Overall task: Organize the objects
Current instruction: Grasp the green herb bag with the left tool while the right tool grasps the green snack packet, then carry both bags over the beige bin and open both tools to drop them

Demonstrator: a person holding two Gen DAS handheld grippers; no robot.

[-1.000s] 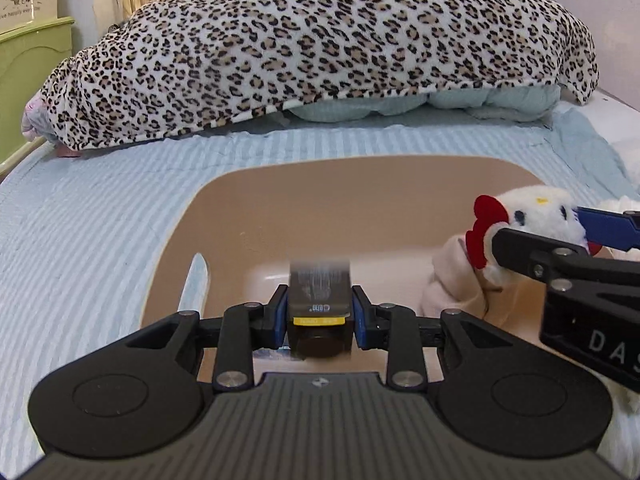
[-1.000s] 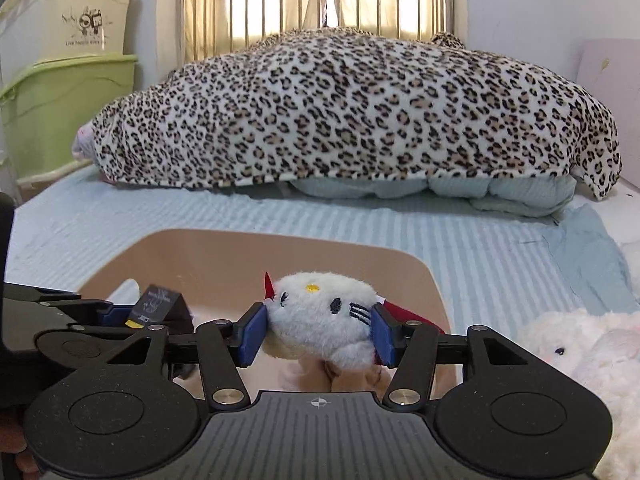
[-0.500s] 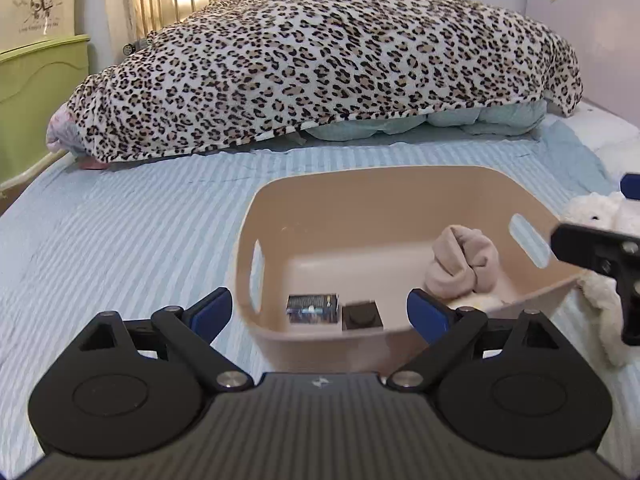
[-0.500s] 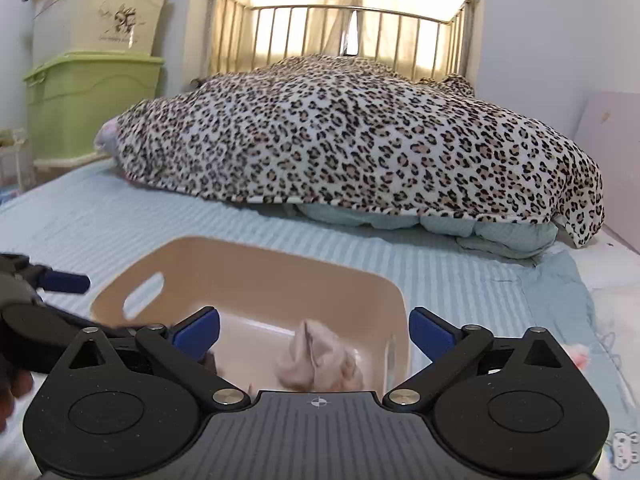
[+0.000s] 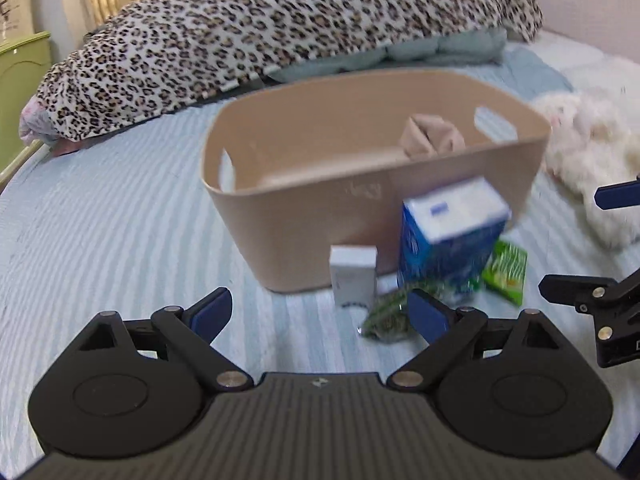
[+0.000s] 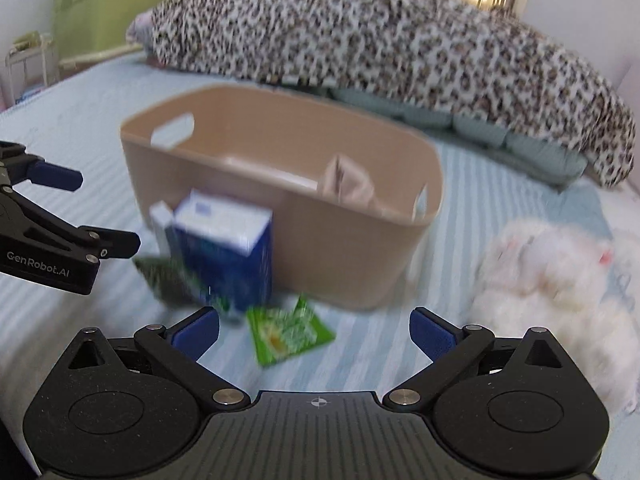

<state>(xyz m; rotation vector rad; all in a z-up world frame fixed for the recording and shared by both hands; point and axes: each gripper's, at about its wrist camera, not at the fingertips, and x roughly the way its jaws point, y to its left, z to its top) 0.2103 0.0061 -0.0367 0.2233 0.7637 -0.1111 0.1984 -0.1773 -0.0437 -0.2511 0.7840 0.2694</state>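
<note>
A beige plastic basket (image 5: 304, 240) (image 6: 352, 248) stands on the striped bed with a beige cloth (image 5: 432, 140) (image 6: 348, 184) inside. In front of it stand a blue and white carton (image 5: 448, 240) (image 6: 224, 248) and a small white box (image 5: 354, 276) (image 6: 160, 220). A dark green packet (image 5: 388, 312) (image 6: 168, 280) and a bright green packet (image 5: 506, 272) (image 6: 288, 332) lie beside them. My left gripper (image 5: 320, 312) is open and empty before the basket. My right gripper (image 6: 314, 328) is open and empty above the bright green packet.
A white plush toy (image 5: 592, 160) (image 6: 560, 280) lies right of the basket. A leopard-print blanket (image 5: 280, 28) (image 6: 400, 52) is heaped across the back of the bed. Green storage boxes (image 6: 116, 4) stand at the far left.
Both grippers have let go of their objects in the basket, opened and pulled back. The carton, white box and green packets in front of the basket have come into view.
</note>
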